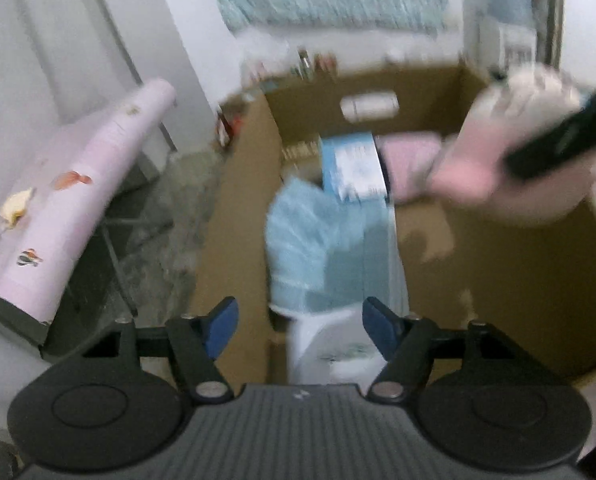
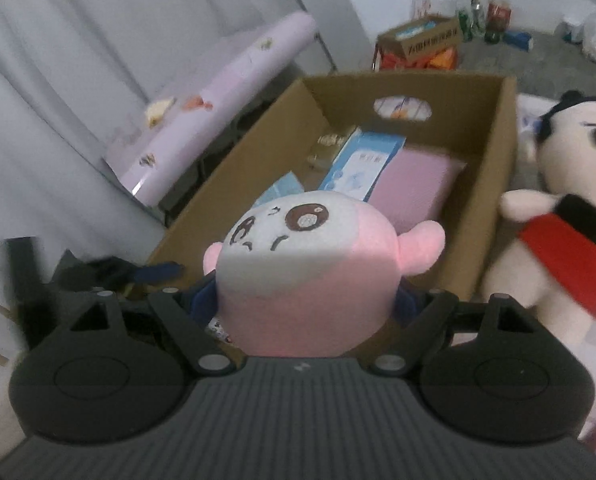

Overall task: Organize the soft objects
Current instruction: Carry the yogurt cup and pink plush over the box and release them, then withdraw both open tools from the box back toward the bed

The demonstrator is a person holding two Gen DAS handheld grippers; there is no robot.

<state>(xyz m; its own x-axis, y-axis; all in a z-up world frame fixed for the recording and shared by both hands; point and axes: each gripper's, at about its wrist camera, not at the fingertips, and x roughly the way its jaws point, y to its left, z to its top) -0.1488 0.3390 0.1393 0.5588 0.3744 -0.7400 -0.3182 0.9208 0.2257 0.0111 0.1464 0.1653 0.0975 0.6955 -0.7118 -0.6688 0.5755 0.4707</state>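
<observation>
The right gripper [image 2: 307, 300] holds a pink and white plush toy [image 2: 309, 264] between its two jaws; the blue pads press into the sides of the body, and the round head with its small ears stands up just ahead of the fingers. The toy looks very light and soft, so the jaws sink into it a little, and I judge that a grip low on the thick body is safer than one on an ear or on the head, which would bend away. It is not slippery and not fragile, so a drop would do no harm. Just beyond the toy is an open cardboard box [image 2: 493, 184], and inside it lie a pink cushion [image 2: 413, 184] and a blue and white packet [image 2: 361, 164]. To the right of the gripper, outside the box wall, a big doll with black hair and a red scarf [image 2: 565, 216] waits. The left gripper [image 1: 298, 322] is open and empty, with nothing between its blue pads, and it hovers over the near end of the same box. Below and ahead of it is a light blue fluffy thing [image 1: 298, 240], blurred, beside the blue packet. Farther ahead and to its right, the plush toy [image 1: 509, 152] appears as a blur over the box.
</observation>
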